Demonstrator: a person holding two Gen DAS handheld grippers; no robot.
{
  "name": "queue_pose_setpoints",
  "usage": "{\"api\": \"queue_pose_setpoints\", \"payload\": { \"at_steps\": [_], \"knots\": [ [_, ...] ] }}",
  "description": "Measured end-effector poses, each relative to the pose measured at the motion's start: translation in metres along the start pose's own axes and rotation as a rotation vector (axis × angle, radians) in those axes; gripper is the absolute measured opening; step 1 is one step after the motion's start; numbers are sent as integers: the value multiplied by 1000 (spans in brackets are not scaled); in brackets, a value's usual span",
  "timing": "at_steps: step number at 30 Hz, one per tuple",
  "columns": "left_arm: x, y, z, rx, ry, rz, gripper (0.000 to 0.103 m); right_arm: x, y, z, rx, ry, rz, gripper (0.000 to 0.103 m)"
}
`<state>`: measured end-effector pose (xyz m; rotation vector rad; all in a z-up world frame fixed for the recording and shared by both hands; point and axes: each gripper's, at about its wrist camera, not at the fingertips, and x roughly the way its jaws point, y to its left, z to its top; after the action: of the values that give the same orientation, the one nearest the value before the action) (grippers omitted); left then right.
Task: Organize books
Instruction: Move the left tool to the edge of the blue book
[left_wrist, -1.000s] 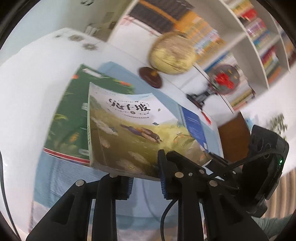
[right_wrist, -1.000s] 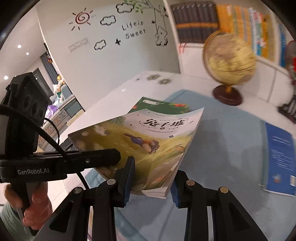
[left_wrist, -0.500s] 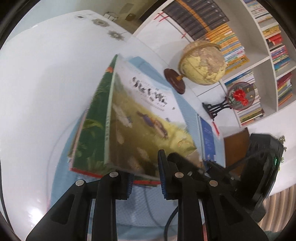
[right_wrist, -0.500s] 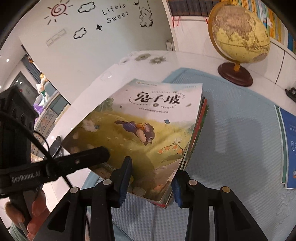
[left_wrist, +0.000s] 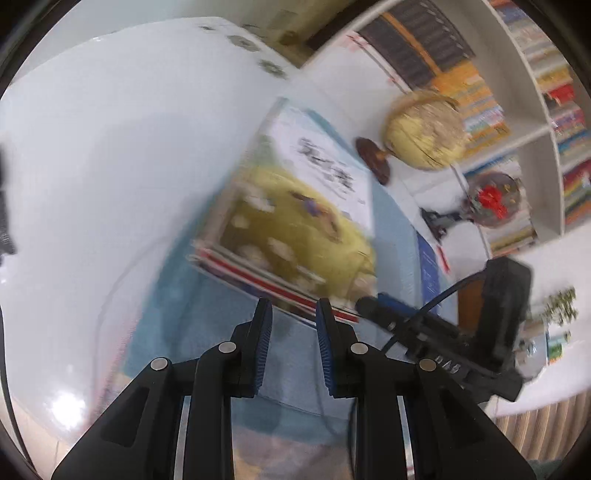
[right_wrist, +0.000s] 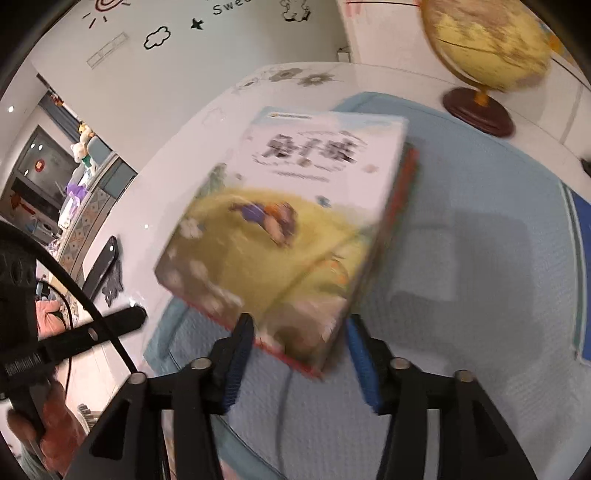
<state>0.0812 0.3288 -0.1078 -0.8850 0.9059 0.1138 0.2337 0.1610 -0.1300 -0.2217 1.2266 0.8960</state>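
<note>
Your right gripper (right_wrist: 299, 345) has just been opening around the picture book (right_wrist: 288, 229). Your left gripper (left_wrist: 293, 325) is nearly closed, holding nothing. Only the left view shows the bookshelf (left_wrist: 524, 92).

Glossy paper book (right_wrist: 291, 229) cover, textured blue cloth mat (right_wrist: 461, 280)

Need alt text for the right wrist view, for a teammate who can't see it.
The right gripper, jaws just opened, straddles the near corner of a yellow picture book lying on another book on a blue mat. A globe stands behind.
</note>
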Motion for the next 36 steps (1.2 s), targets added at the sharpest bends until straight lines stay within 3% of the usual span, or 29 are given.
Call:
{"api": "queue_pose_setpoints", "payload": {
  "at_steps": [4,8,11,15,19,27,30,36],
  "knots": [
    [32,-62,-10,129,67,-43,22,-24,-62,-40,129,22,-34,54],
    [84,-130,-29,240,178,-126,22,-58,-157,-76,330,17,-115,54],
    [133,-185,-46,321,250,-145,22,-87,-229,-93,481,-25,-160,54],
    [195,-240,-52,325,310,-155,22,-121,-309,-102,606,-79,-225,54],
    [245,-277,-51,343,299,-115,22,-140,-378,-95,651,-117,-251,55],
    [309,-297,-41,270,256,9,22,-118,-446,-63,587,-72,-190,55],
    [316,-296,-40,250,252,8,22,-113,-438,-51,521,-105,-198,56],
    [314,-297,-37,220,184,67,22,-98,-426,-34,430,-127,-190,74]
  ]
}}
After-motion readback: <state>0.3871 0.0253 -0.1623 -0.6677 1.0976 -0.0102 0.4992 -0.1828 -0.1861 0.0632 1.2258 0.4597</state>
